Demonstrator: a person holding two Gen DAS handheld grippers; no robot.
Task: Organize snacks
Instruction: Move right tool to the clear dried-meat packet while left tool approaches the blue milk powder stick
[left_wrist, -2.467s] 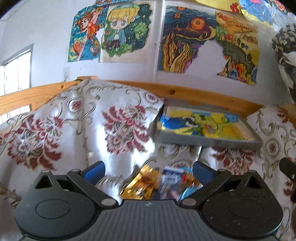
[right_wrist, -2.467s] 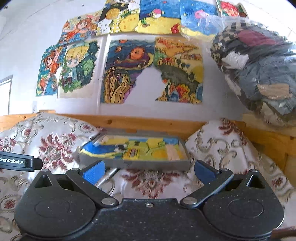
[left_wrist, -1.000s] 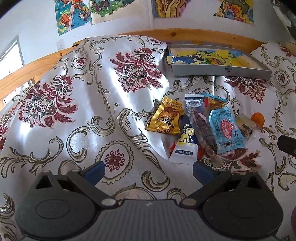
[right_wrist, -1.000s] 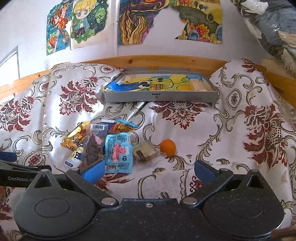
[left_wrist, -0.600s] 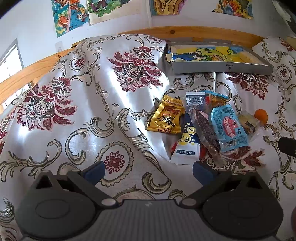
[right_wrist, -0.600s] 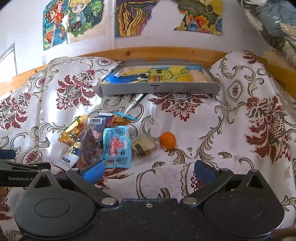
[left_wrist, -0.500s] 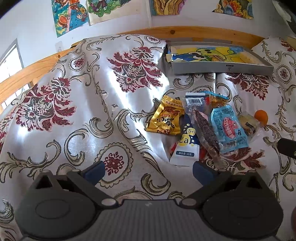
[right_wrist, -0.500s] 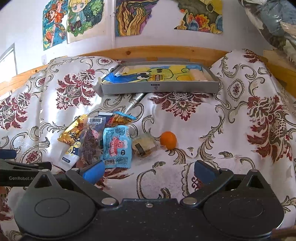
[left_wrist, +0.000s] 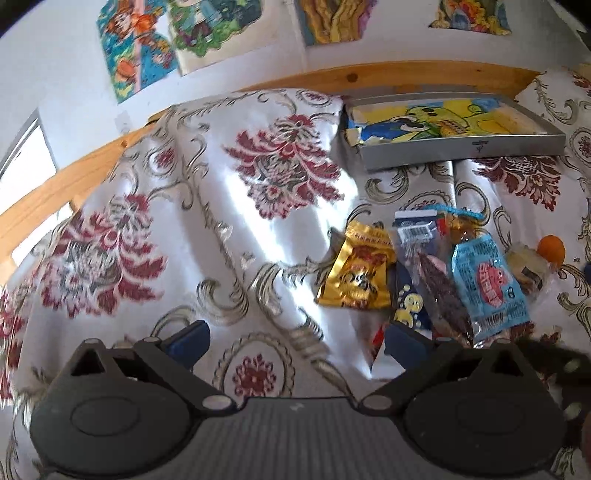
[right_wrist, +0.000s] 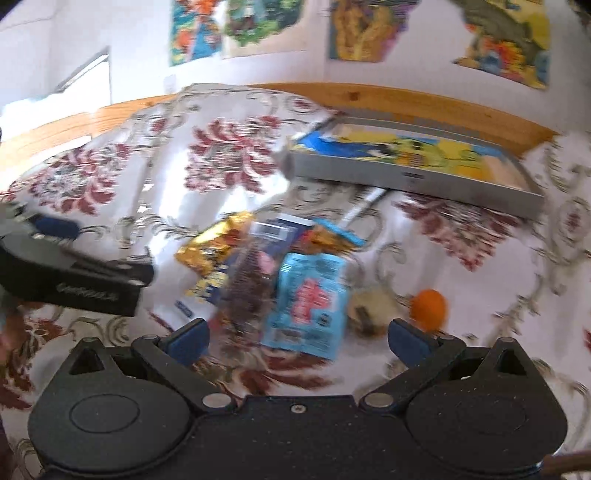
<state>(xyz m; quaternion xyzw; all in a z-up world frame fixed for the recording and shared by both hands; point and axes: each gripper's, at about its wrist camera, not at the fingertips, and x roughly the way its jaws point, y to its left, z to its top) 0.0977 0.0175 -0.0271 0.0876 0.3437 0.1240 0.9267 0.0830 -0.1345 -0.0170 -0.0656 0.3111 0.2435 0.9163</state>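
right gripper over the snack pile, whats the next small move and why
Probably ease the right gripper forward and down onto the light blue snack packet with the pink cartoon. Its jaws stand open and empty, and that packet lies on top of the pile between the fingers. The grey shallow tray sits further back, with no snacks visible in it.

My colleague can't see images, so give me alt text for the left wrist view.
Open left tongs hover above a floral cloth, with a pile of snack packets ahead to the right. A gray tray lies beyond.
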